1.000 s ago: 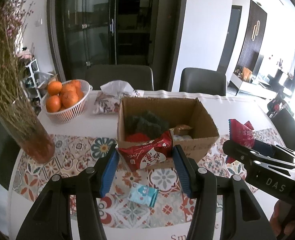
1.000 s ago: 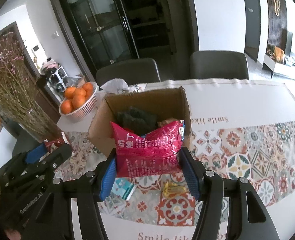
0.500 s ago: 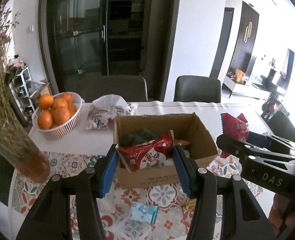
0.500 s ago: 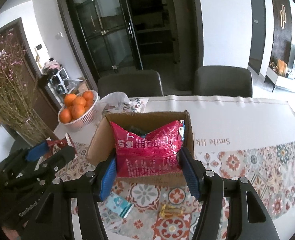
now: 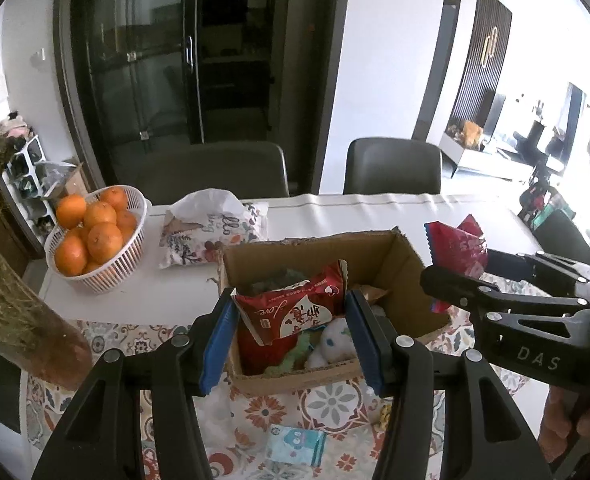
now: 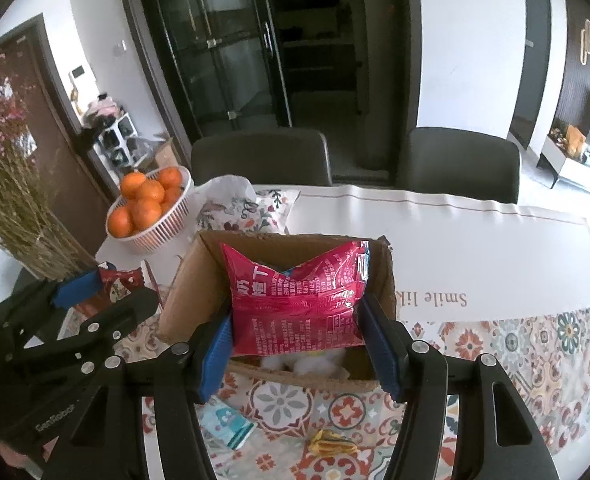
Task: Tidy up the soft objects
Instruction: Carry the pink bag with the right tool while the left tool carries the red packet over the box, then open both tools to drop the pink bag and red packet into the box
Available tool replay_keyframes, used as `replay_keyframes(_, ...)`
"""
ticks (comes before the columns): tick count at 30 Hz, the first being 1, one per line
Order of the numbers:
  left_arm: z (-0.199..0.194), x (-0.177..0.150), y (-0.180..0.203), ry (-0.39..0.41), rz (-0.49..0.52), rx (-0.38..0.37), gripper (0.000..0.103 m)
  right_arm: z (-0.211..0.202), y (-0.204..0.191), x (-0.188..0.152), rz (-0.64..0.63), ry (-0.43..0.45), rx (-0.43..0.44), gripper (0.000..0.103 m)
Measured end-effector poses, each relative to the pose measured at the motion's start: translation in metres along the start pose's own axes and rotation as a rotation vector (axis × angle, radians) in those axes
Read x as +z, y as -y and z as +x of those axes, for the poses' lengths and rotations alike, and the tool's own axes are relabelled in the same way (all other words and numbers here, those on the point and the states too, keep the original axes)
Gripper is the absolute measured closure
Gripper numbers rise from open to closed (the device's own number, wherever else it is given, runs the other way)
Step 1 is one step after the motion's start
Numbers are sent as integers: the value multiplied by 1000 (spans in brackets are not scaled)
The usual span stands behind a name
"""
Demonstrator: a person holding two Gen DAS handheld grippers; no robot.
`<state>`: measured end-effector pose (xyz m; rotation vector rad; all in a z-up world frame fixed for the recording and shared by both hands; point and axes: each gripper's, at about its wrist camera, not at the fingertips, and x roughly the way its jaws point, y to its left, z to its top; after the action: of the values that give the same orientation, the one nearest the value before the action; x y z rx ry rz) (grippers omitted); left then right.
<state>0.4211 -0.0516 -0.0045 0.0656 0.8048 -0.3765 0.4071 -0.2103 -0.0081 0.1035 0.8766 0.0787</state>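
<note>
Cardboard box [image 5: 409, 264] is positioned on the counter [image 6: 475, 248], directly below and ahead of both grippers. A pink snack bag [image 6: 297, 300] is clamped upright in the right gripper [image 6: 295, 344]; a smaller red packet [image 5: 295, 308] is clamped in the left gripper [image 5: 291, 340]. Both are suspended over the opening, near-equally close; release downward is judged next.

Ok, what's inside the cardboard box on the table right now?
In the cardboard box: a white plush toy, something green, something red and a dark item at the back. The snack packet held in the left gripper covers the rest.
</note>
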Motion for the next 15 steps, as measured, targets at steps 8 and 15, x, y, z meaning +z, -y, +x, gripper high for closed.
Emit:
replay_keyframes(8, 24, 8, -3, -57, 35, -3, 49, 31, 6, 9, -3, -82, 3, 41)
replay_keyframes(15, 46, 14, -4, -110, 77, 8, 49, 58, 9, 12, -10, -158, 4, 41)
